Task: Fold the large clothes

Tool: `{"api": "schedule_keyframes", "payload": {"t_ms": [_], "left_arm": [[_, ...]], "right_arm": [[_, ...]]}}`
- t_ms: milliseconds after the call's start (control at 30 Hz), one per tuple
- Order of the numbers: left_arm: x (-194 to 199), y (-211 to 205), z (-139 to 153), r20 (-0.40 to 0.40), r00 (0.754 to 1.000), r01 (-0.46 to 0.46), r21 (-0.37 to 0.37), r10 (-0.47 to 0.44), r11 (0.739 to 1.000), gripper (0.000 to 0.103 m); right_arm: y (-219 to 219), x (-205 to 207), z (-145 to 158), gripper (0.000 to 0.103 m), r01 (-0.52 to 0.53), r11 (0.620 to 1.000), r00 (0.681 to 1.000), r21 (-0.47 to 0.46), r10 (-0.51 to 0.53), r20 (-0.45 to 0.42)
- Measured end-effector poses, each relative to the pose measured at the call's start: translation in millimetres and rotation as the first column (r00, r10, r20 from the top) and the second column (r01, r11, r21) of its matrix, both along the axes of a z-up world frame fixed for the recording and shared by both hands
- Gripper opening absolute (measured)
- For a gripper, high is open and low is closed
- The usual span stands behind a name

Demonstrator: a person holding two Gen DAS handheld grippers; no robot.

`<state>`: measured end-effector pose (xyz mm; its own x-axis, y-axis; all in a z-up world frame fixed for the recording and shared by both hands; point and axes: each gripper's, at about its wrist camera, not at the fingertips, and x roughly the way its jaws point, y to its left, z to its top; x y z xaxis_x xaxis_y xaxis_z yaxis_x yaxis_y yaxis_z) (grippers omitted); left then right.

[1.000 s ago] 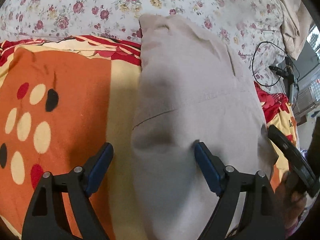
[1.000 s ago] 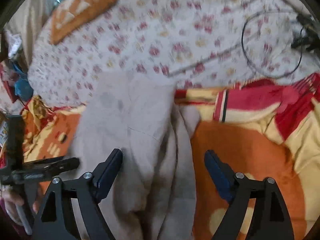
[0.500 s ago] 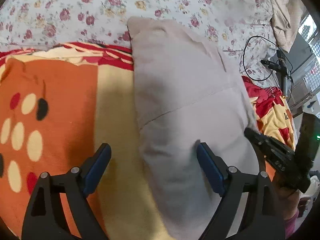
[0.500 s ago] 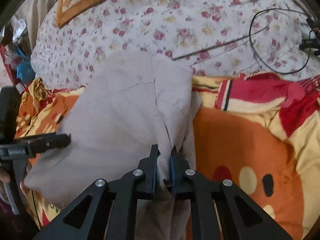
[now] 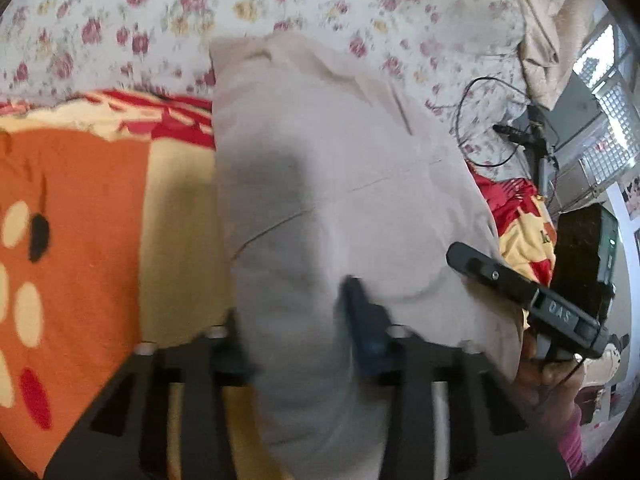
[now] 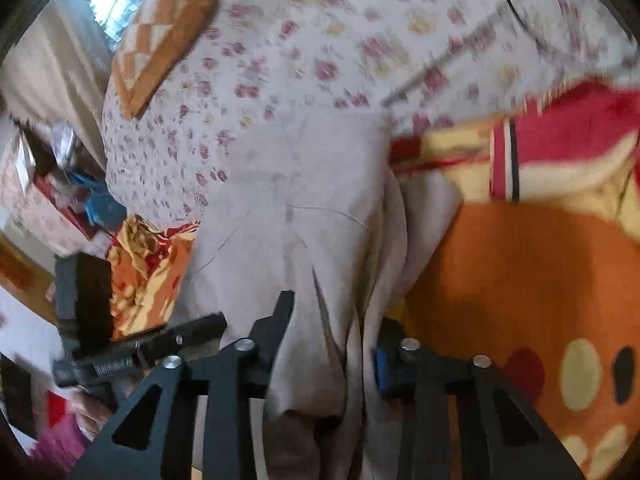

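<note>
A large beige garment lies lengthwise on the bed, over the orange blanket and the floral sheet; it also shows in the right wrist view. My left gripper has its jaws partly closed around the near left edge of the garment, blurred by motion; cloth covers the left finger. My right gripper stands at the garment's bunched right edge with cloth between its parted jaws. The right gripper also shows in the left wrist view, and the left gripper in the right wrist view.
An orange spotted blanket covers the near bed, also seen in the right wrist view. A floral sheet lies beyond. A black cable loops at the right. A checked orange pillow sits far left.
My left gripper's jaws have narrowed onto the garment's near edge. My right gripper, shut on the bunched cloth half a second ago, now has its jaws parted. Both views shifted and blurred.
</note>
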<state>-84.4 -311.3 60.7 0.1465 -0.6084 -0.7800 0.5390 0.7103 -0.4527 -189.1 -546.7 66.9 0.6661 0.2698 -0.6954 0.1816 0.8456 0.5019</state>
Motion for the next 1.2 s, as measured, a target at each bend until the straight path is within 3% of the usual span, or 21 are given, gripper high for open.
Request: {"api": "schedule_keyframes", "payload": {"t_ms": [67, 167, 300, 367, 400, 433, 467, 533, 600, 700, 767, 867, 1000, 1067, 1200], "left_arm": [[-2.0, 9.7, 16.9, 0.014, 1.0, 0.012, -0.016, -0.012, 1.0, 0.02], [-12.4, 40.8, 49.7, 0.056, 0.998, 0.024, -0.02, -0.023, 1.0, 0.02], [-29.5, 88.3, 60.1, 0.065, 0.997, 0.049, 0.014, -0.05, 0.999, 0.023], [-41.6, 105.6, 49.6, 0.081, 0.996, 0.041, 0.078, -0.048, 0.996, 0.031], [-47.1, 110.1, 38.4, 0.093, 0.995, 0.022, 0.138, -0.035, 0.99, 0.034], [-50.9, 109.8, 26.5, 0.1, 0.995, 0.009, 0.203, -0.03, 0.979, 0.04], [-54.4, 109.4, 15.3, 0.1, 0.995, 0.003, 0.257, -0.03, 0.966, 0.052], [-62.7, 114.6, 9.5, 0.147, 0.989, -0.047, 0.287, 0.004, 0.957, 0.061], [-68.1, 115.9, 19.0, 0.186, 0.982, -0.068, 0.297, 0.012, 0.952, 0.062], [-75.3, 118.2, 31.9, 0.224, 0.974, -0.11, 0.284, 0.046, 0.952, 0.067], [-82.9, 118.4, 35.9, 0.24, 0.968, -0.136, 0.265, 0.071, 0.955, 0.068], [-92.5, 117.7, 33.6, 0.252, 0.964, -0.156, 0.271, 0.086, 0.95, 0.068], [-104.1, 114.4, 17.7, 0.25, 0.965, -0.161, 0.311, 0.083, 0.936, 0.069], [-109.1, 113.7, 10.4, 0.268, 0.959, -0.177, 0.315, 0.091, 0.933, 0.07], [-111.8, 112.8, 4.0, 0.288, 0.95, -0.21, 0.286, 0.125, 0.935, 0.072]], "right_arm": [[14.8, -4.7, 17.0, 0.028, -0.023, 0.999, 0.999, -0.028, 0.023, 0.028], [34.6, -16.0, 43.4, 0.026, -0.064, 0.998, 0.994, 0.002, 0.064, 0.091], [63.7, -33.5, 56.6, 0.026, -0.125, 0.99, 0.984, 0.061, 0.116, 0.133], [85.5, -43.7, 44.0, 0.031, -0.158, 0.985, 0.981, 0.071, 0.149, 0.122], [93.1, -44.9, 35.1, 0.039, -0.159, 0.985, 0.983, 0.069, 0.151, 0.105], [104.7, -44.8, 18.1, 0.044, -0.15, 0.988, 0.988, 0.042, 0.148, 0.047], [110.4, -44.3, 6.1, 0.052, -0.136, 0.991, 0.991, 0.005, 0.136, -0.014], [114.6, -48.2, -6.2, 0.059, -0.116, 0.992, 0.991, -0.042, 0.113, -0.078], [111.2, -58.5, 7.0, 0.061, -0.069, 0.997, 0.996, -0.046, 0.067, -0.051], [111.6, -68.4, 44.4, 0.061, -0.018, 0.99, 1.0, -0.137, 0.02, 0.015], [124.0, -69.2, 66.9, 0.06, -0.05, 0.985, 0.996, -0.168, 0.062, 0.068], [147.2, -58.3, 74.0, 0.055, -0.106, 0.973, 0.988, -0.204, 0.126, 0.085], [171.2, -33.0, 54.1, 0.041, -0.119, 0.927, 0.991, -0.355, 0.13, 0.008], [169.6, -17.4, 35.9, 0.041, -0.088, 0.906, 0.996, -0.415, 0.079, -0.038], [142.4, -5.8, 5.1, 0.041, -0.033, 0.939, 0.996, -0.342, 0.003, -0.088]]}}
